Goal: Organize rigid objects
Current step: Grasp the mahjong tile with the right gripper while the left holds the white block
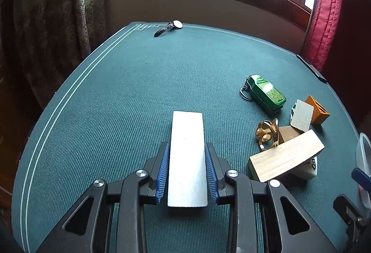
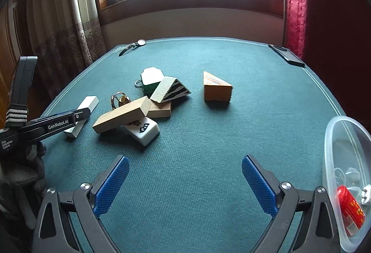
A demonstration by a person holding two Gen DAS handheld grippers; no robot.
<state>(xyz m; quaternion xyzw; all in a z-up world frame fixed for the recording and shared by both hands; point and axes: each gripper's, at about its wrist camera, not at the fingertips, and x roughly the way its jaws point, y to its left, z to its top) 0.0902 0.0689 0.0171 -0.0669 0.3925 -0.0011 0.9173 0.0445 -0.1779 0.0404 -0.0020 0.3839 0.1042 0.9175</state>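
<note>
My left gripper [image 1: 186, 145] is shut on a long white block [image 1: 187, 137] that lies lengthwise between the blue pads, low over the green cloth. The right wrist view shows that block [image 2: 89, 101] under the left gripper at the far left. A pile sits to its right: a pale wooden block [image 1: 285, 158] leaning on a white printed tile [image 2: 145, 131], a gold ring piece [image 1: 267, 132], a green tin [image 1: 266, 93], a striped wedge [image 2: 170, 89] and an orange wedge [image 2: 216, 88]. My right gripper [image 2: 185, 158] is open over bare cloth, short of the pile.
A clear plastic tub [image 2: 334, 137] holding a red item [image 2: 350, 211] stands at the right edge. A wristwatch [image 1: 169, 27] lies at the table's far edge, and a black flat device [image 2: 286, 55] at the far right corner. Curtains and a window lie beyond the table.
</note>
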